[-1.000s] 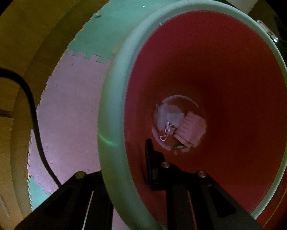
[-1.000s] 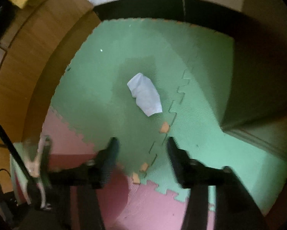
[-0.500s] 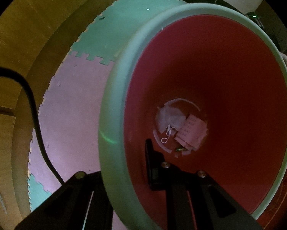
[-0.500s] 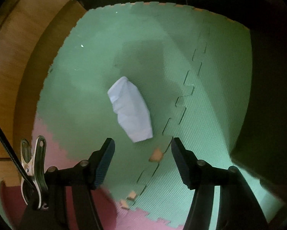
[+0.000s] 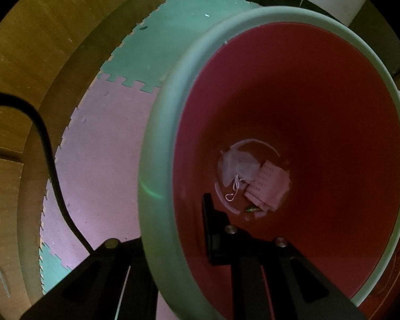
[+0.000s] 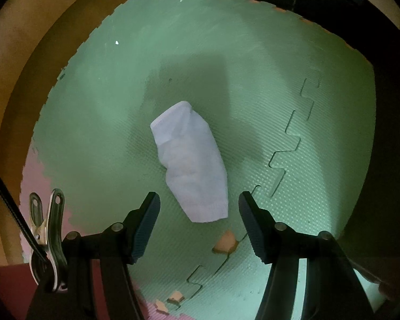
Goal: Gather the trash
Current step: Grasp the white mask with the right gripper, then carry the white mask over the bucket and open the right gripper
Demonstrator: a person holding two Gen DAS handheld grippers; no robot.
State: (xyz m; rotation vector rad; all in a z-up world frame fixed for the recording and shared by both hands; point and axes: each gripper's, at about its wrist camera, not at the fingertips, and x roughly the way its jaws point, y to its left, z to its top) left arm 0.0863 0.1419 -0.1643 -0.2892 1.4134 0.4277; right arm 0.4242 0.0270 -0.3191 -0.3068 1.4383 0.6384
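Observation:
A crumpled white tissue (image 6: 191,165) lies on the green foam mat (image 6: 253,101). My right gripper (image 6: 199,196) hangs open just above it, and the tissue's near end sits between the two fingertips without touching them. My left gripper (image 5: 178,213) is shut on the rim of a red bin (image 5: 320,122) with a pale green rim (image 5: 157,138); one finger (image 5: 208,213) is inside the wall, the other is hidden outside it. At the bin's bottom lie a white face mask (image 5: 237,168), a pink paper (image 5: 266,186) and a small green scrap (image 5: 253,209).
A pink mat tile (image 5: 101,160) joins the green one, with wooden floor (image 5: 39,53) around them. A black cable (image 5: 47,154) runs over the floor on the left. Orange foam bits (image 6: 225,244) lie near the mat seam. A metal clip (image 6: 45,229) hangs by my right gripper. Dark furniture (image 6: 392,133) borders the right.
My right gripper has come down over the tissue, which now looks larger and reaches between the fingertips. The left gripper and the bin have kept still.

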